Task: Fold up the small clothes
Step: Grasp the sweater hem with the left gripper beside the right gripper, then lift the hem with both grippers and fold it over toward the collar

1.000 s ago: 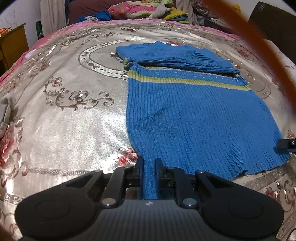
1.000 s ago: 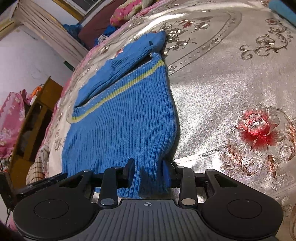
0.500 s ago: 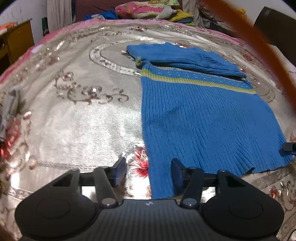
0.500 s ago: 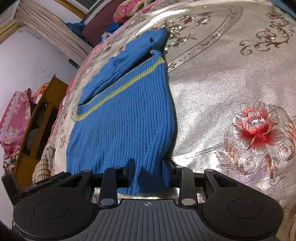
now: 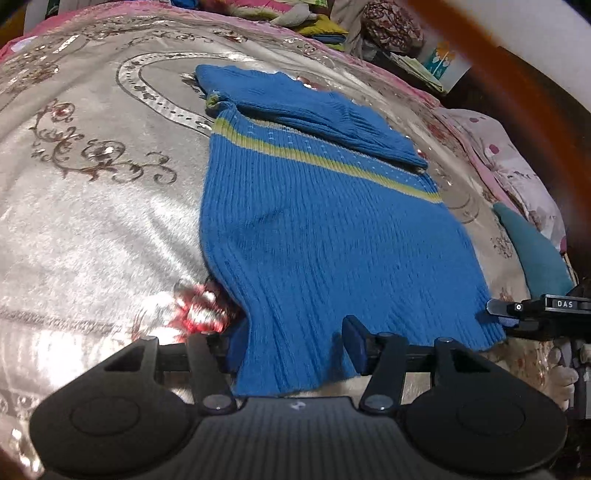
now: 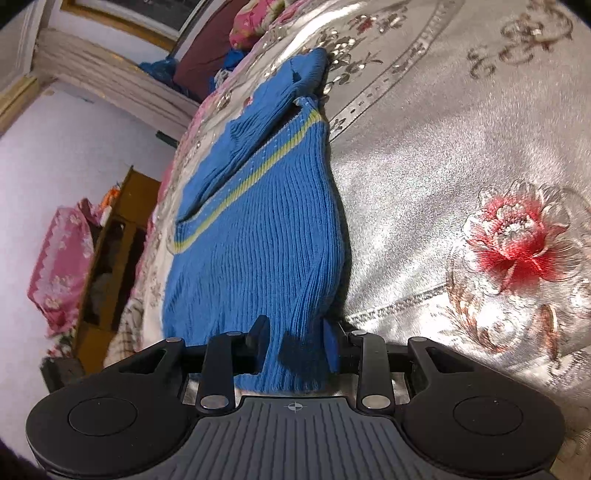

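Note:
A blue ribbed knit sweater with a yellow-green stripe lies flat on the bed, its sleeves folded across the top. My left gripper is open, its jaws wide apart on either side of the sweater's left hem corner. My right gripper is open, with the right hem corner of the sweater lying between its fingers. The right gripper's tip also shows in the left wrist view at the sweater's right hem.
The silver floral bedspread covers the bed. Pillows and piled clothes lie at the far end. A teal cushion lies at the right edge. A wooden cabinet stands beside the bed.
My left gripper has let go of the left hem corner and opened wide. My right gripper has spread a little wider around the right hem corner.

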`<state>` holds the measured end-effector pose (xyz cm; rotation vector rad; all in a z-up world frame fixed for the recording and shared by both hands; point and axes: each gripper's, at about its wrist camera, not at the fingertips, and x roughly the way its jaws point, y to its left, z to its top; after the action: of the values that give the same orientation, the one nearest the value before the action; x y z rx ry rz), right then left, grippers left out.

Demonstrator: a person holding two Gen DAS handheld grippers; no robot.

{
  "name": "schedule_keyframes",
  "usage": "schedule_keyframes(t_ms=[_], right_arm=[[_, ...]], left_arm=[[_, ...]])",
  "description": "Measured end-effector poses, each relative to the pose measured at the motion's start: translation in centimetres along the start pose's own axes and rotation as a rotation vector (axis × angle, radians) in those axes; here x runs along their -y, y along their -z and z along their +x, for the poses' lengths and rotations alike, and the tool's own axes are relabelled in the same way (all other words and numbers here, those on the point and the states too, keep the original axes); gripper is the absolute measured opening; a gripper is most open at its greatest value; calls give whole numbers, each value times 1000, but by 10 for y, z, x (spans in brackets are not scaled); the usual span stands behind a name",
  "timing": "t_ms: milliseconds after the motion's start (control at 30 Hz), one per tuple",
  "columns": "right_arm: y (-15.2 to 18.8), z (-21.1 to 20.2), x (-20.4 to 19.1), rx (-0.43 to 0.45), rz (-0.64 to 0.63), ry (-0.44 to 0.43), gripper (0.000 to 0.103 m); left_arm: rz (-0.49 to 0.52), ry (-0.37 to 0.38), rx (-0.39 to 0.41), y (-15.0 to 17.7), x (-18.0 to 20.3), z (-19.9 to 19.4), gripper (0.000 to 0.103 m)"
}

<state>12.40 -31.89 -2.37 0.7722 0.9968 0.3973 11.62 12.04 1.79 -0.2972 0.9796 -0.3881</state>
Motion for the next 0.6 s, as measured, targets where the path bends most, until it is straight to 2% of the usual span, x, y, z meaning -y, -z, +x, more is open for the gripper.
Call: schedule_keyframes(t_ms=[200, 333, 433, 500, 567, 600], right_arm=[[-1, -2, 0, -18, -7, -11, 31], [-4, 10, 8, 21, 75, -66, 31], [-8, 18, -1, 19, 43, -55, 31], [-9, 18, -5, 9, 20, -48, 30], [-10, 19, -6, 4, 13, -35, 23], [-10, 20, -7, -1, 16, -29, 17]], left_arm=[[-11, 28, -16, -4, -5, -1, 57], [-60, 52, 6, -7, -9, 4, 57], [-29, 43, 1, -9, -4, 5, 55], [-21, 30, -3, -9, -4, 4, 45], [-55, 57, -13, -11, -8, 6, 14], [-78, 82, -18, -12, -10, 7, 14]])
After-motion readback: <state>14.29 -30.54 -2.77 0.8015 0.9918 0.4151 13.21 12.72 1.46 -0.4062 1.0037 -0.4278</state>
